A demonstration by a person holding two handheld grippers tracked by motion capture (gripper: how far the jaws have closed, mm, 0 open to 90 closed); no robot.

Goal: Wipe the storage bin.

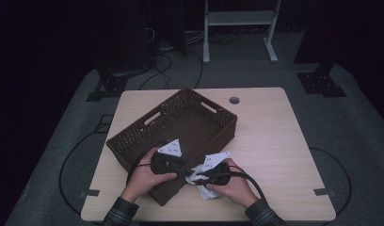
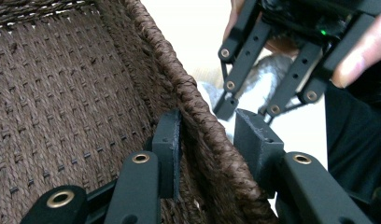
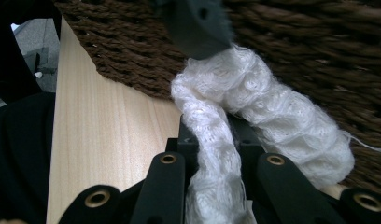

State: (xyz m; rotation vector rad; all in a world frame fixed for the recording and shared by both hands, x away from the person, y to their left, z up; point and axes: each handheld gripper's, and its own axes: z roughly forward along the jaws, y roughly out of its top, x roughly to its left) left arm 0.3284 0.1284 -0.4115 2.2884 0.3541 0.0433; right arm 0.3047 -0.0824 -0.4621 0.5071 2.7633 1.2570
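Observation:
A dark brown wicker basket [image 1: 133,136] stands slanted on the light wooden table [image 1: 275,141]. My left gripper [image 1: 187,172] straddles its near right wall [image 2: 198,107], one pad inside and one outside, shut on the weave. Just outside that wall, my right gripper [image 1: 200,179] is shut on a white knitted cloth [image 3: 272,112], which runs up between its jaws [image 3: 216,140] and lies bunched against the basket's side [image 3: 319,46]. The two grippers nearly touch: the right gripper [image 2: 247,109] shows close ahead in the left gripper view, and a left fingertip [image 3: 198,23] presses near the cloth's top.
A round cable hole [image 1: 234,100] sits at the table's far edge. The basket's floor [image 2: 62,93] is bare where I see it. Beyond the table are a white frame [image 1: 239,19], stand feet and cables on the grey floor.

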